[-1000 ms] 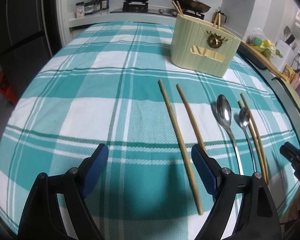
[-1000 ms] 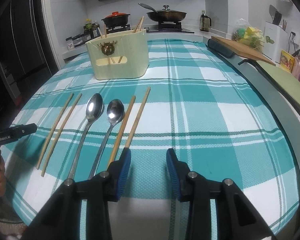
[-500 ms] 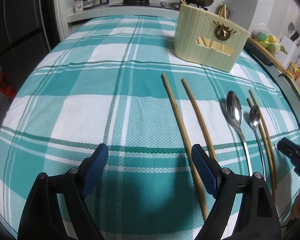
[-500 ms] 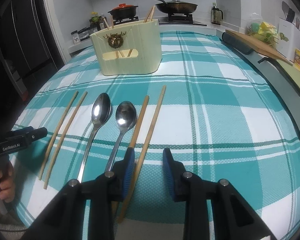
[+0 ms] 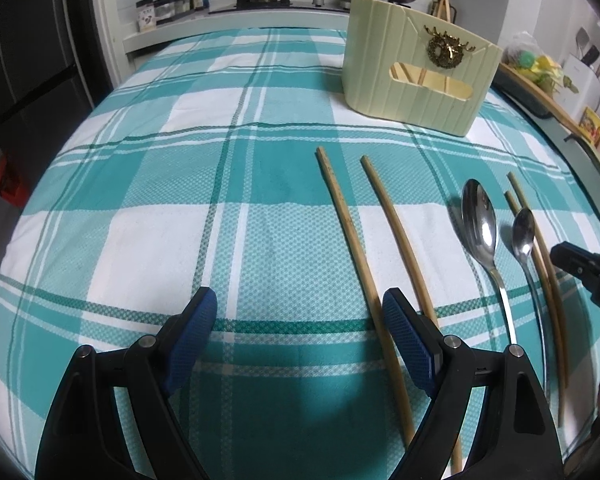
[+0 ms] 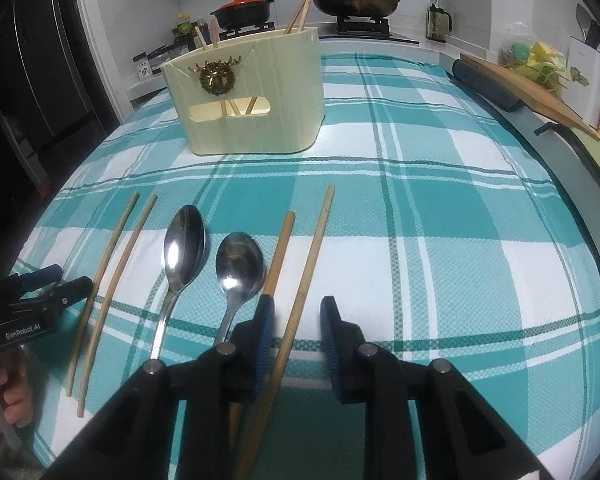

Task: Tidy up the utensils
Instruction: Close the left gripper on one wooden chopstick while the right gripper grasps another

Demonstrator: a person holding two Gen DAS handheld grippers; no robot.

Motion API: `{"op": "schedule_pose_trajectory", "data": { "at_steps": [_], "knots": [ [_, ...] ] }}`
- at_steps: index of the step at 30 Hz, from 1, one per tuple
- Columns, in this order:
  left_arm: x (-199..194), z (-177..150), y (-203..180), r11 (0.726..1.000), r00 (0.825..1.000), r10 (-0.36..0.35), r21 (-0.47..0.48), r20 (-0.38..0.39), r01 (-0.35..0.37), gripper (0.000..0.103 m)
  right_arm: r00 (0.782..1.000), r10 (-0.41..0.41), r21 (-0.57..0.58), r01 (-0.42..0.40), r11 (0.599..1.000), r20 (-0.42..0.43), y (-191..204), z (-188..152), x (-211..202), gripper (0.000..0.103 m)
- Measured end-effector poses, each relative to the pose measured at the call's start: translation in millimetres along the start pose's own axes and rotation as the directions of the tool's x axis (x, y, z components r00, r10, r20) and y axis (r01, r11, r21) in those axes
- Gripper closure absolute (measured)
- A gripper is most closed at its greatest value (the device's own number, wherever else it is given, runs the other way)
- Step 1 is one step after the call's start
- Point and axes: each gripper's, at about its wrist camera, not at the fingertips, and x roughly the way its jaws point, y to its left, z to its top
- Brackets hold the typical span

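We're seeing the right gripper (image 6: 296, 334) with fingers spread, straddling the rightmost chopstick (image 6: 306, 268); its near end is hidden under the gripper body. Left gripper (image 5: 300, 322) is sitting wide apart over the checked cloth (image 5: 148, 240), its right finger covering part of a chopstick (image 5: 348, 228). Two spoons (image 6: 182, 252) are lying between the chopstick pairs, handles cut off by the right gripper. Beige holder (image 6: 252, 100) is standing behind them, chopsticks inside partly hidden. We're reading "GenRobot.AI" on the left gripper.
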Motion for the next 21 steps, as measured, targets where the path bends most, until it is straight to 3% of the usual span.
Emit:
{"op": "schedule_pose_trajectory", "data": {
  "at_steps": [6,8,10,15,18,21],
  "knots": [
    [5,-3,-6,0.998,0.999,0.043,0.040,0.001,-0.043,0.016,0.999,-0.039,-0.035,0.038,0.999,-0.037,3,3,18,0.081],
    [5,-3,-5,0.999,0.999,0.038,0.034,0.001,-0.038,0.019,0.997,-0.062,-0.062,0.059,0.996,-0.039,5,4,17,0.087],
    [3,-3,-2,0.999,0.999,0.041,0.026,0.009,-0.041,0.027,0.996,-0.079,-0.065,0.076,0.995,-0.040,4,4,16,0.093],
    [-4,-8,-1,0.999,0.999,0.026,0.042,0.023,-0.027,0.073,0.991,-0.132,-0.053,0.131,0.990,-0.031,-5,-2,8,0.096],
    [-7,-11,-1,0.998,0.999,0.041,0.050,0.028,-0.042,0.092,0.988,-0.152,-0.038,0.150,0.988,-0.032,-13,-7,5,0.096],
    [-11,-17,3,0.999,0.999,0.032,0.039,0.025,-0.033,0.095,0.984,-0.174,-0.027,0.174,0.984,-0.033,-21,-13,-1,0.096]
  ]
}}
